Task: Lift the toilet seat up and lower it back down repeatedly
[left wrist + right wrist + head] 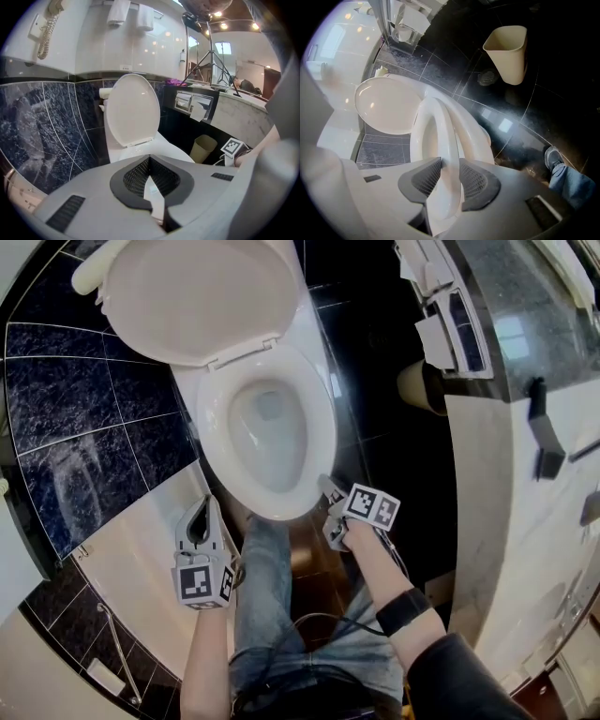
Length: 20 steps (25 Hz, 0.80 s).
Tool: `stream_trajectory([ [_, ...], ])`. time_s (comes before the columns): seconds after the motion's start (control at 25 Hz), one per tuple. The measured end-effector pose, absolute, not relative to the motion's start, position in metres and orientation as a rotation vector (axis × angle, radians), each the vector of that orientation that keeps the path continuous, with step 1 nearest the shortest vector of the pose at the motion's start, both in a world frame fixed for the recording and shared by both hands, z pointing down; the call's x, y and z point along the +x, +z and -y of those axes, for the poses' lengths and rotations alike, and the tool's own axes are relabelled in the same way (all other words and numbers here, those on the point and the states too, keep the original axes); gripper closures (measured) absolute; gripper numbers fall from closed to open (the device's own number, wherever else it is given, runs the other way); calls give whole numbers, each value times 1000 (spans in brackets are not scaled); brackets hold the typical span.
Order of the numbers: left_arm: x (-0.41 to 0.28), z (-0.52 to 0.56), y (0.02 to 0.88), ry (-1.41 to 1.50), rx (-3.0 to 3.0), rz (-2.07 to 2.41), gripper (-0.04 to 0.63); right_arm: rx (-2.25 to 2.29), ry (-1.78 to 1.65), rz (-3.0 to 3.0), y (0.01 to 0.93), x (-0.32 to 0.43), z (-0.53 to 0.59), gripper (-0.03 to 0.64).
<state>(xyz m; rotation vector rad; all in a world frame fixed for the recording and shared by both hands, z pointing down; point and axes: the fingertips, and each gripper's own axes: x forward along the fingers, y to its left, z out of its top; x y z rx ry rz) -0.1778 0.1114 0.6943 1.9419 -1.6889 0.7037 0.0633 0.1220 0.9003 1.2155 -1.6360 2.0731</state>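
**Lift beginning: right gripper (pixel 330 495) has its jaws pinching the toilet seat's (pixel 323 427) front edge.**
The one seat lies low over the one bowl (pixel 267 432) at frame centre, with one lid (pixel 197 296) upright at upper left. The next move is probably to swing the seat up toward the lid. Left gripper (pixel 201 510), lower left, has its jaws pressed together and empty.

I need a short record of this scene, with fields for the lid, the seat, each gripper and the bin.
lid: up, leaning back
seat: front edge slightly off the bowl
right gripper: shut on seat front
left gripper: shut, empty, short of bowl
bin: upright, beside bowl
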Motion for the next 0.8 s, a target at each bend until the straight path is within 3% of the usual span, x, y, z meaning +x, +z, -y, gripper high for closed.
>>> stream_trajectory([
  [0.44, -163, -163, 663, 780, 1883, 1602, 595, 1135, 2071, 1701, 791, 55, -94, 508],
  [0.8, -116, -186, 708, 660, 1738, 1431, 595, 1106, 2054, 1787, 720, 40, -52, 489],
])
